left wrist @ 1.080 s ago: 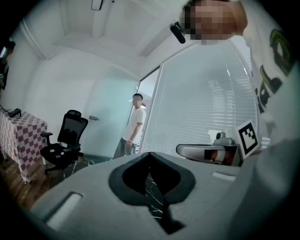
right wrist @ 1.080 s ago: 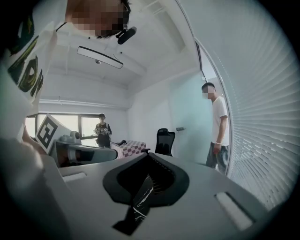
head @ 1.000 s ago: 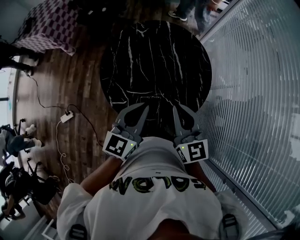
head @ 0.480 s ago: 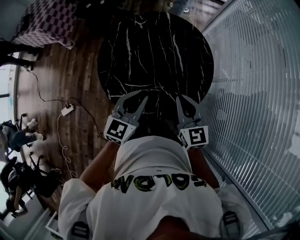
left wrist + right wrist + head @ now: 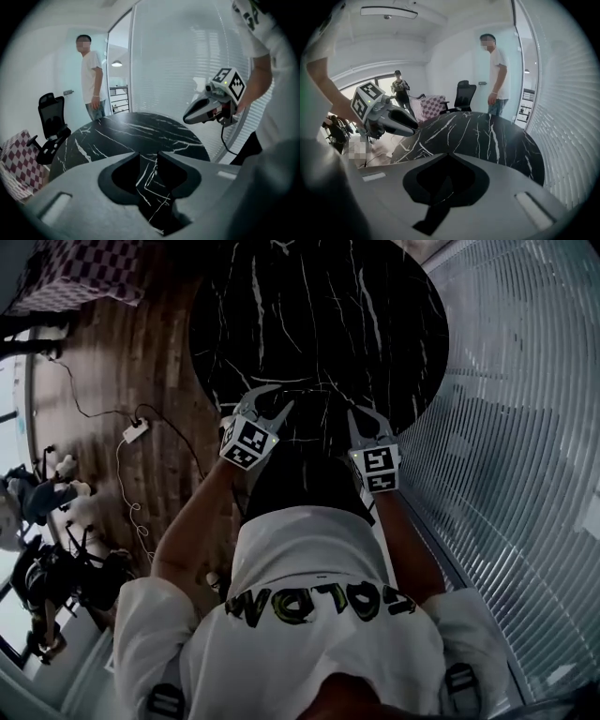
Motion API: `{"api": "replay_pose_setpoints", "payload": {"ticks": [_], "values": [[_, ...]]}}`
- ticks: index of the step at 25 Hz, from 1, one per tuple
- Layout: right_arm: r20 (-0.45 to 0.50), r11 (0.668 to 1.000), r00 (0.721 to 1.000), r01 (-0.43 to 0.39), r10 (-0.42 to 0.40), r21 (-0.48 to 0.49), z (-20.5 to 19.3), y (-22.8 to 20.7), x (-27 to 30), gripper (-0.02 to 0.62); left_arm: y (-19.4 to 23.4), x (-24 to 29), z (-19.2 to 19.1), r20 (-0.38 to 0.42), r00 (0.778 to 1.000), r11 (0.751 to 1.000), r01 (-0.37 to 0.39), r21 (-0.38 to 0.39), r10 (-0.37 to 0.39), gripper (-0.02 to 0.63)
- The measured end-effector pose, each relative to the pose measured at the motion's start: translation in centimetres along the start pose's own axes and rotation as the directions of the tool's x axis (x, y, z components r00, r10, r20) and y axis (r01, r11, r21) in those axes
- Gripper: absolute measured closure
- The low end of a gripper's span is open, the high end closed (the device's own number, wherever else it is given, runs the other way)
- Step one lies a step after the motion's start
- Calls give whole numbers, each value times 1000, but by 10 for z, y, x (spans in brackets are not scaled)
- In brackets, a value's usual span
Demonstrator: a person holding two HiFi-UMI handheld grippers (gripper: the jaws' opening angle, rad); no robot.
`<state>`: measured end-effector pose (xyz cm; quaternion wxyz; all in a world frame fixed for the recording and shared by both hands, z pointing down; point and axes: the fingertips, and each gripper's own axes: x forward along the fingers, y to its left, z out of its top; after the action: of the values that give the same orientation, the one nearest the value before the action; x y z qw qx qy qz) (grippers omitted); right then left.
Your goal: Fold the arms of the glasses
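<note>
Over the near edge of the round black marble table [image 5: 319, 315], the left gripper [image 5: 271, 403] is opening its jaws on nothing, the right gripper [image 5: 362, 424] beside it holds its jaws together, empty, and no view shows the glasses.

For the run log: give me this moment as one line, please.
left gripper: jaws opening, empty | right gripper: shut, empty | both above black table, near edge | glasses: not in view
</note>
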<state>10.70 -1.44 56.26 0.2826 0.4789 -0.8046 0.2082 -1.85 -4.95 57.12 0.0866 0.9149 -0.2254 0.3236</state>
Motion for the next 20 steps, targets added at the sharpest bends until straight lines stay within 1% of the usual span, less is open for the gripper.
{"api": "replay_pose_setpoints", "payload": {"ticks": [5,9,11,14,17,20], "values": [[-118,1000,993,0,1,10,-44,4,39,594,3,39,-49,-111,992,996,65,58,-58,495],[-179,999,984,-13,19,31,-69,10,61,594,5,56,-74,-168,983,990,97,98,-80,497],[-203,999,979,-23,30,37,-78,13,70,594,6,61,-80,-180,980,988,107,109,-86,497],[-227,999,973,-32,38,33,-85,15,81,594,5,64,-85,-184,979,985,116,124,-92,524],[-249,999,968,-33,40,31,-91,16,90,594,6,67,-89,-189,978,984,116,138,-89,569],[-271,999,961,-38,46,36,-97,18,95,594,7,68,-90,-181,980,985,109,137,-83,583]]}}
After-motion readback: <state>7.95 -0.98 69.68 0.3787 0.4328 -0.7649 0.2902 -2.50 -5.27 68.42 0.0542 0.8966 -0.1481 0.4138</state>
